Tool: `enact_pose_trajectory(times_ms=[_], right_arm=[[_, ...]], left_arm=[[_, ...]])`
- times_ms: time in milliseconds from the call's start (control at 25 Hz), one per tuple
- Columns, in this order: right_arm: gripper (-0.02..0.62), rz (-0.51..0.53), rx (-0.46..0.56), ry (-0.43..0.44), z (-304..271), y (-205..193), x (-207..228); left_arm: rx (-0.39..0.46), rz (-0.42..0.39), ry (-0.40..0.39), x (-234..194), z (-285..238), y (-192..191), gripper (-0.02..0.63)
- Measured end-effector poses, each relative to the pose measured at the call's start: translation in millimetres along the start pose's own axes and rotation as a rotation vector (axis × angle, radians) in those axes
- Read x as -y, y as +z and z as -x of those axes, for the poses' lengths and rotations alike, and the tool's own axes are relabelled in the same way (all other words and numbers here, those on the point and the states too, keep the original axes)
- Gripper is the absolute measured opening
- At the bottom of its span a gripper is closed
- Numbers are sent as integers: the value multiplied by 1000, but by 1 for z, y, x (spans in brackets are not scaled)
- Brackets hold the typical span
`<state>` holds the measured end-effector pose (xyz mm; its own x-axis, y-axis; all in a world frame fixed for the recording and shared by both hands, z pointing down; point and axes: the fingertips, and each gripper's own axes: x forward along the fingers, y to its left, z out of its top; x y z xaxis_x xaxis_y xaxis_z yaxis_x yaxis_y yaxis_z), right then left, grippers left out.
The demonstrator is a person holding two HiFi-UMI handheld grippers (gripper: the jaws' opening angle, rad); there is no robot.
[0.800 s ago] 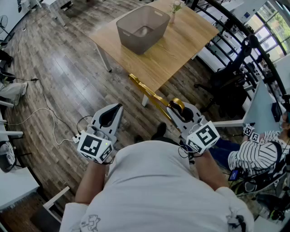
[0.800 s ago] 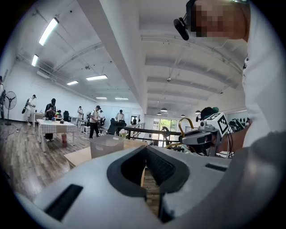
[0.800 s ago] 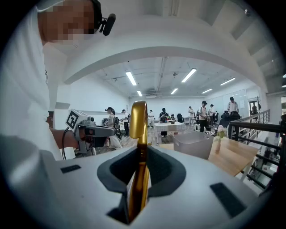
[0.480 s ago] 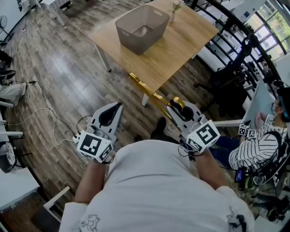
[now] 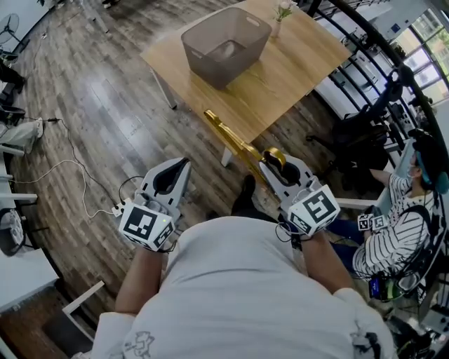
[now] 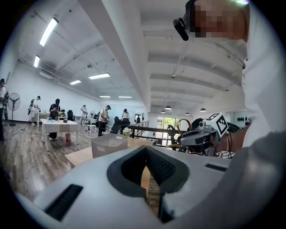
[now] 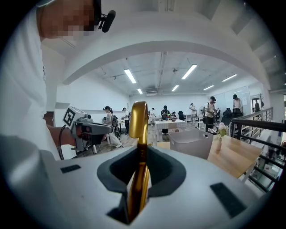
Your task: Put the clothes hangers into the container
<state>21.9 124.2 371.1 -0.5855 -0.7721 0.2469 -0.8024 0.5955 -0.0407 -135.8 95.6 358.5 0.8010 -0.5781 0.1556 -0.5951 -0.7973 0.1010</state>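
1 gold hanger point(image 5: 233, 141), right tongs point(image 5: 272, 167) clamped on it. Left tongs point(image 5: 182, 167) empty, jaws slightly apart. 1 grey container point(image 5: 209, 64), 1 flower vase point(image 5: 278, 28) on counter point(image 5: 287, 73).

I hold both forearms forward at waist height: left gripper point(image 5: 174, 170) jaws slightly apart (nothing between them), right gripper point(image 5: 275, 165) jaws clamped on the gold hanger point(image 5: 229, 135).

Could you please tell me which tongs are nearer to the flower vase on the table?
Right. The right tongs, gripping the gold hanger, sit below the vase; the left tongs are further off, down-left.
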Motion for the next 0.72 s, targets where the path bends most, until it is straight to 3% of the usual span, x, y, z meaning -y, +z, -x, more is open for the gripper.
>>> enact_pose_trajectory(times_ms=[720], right_arm=[[64,-24,11,137,-40,16,153]], left_arm=[[-36,32,111,-19,-141,19,6]])
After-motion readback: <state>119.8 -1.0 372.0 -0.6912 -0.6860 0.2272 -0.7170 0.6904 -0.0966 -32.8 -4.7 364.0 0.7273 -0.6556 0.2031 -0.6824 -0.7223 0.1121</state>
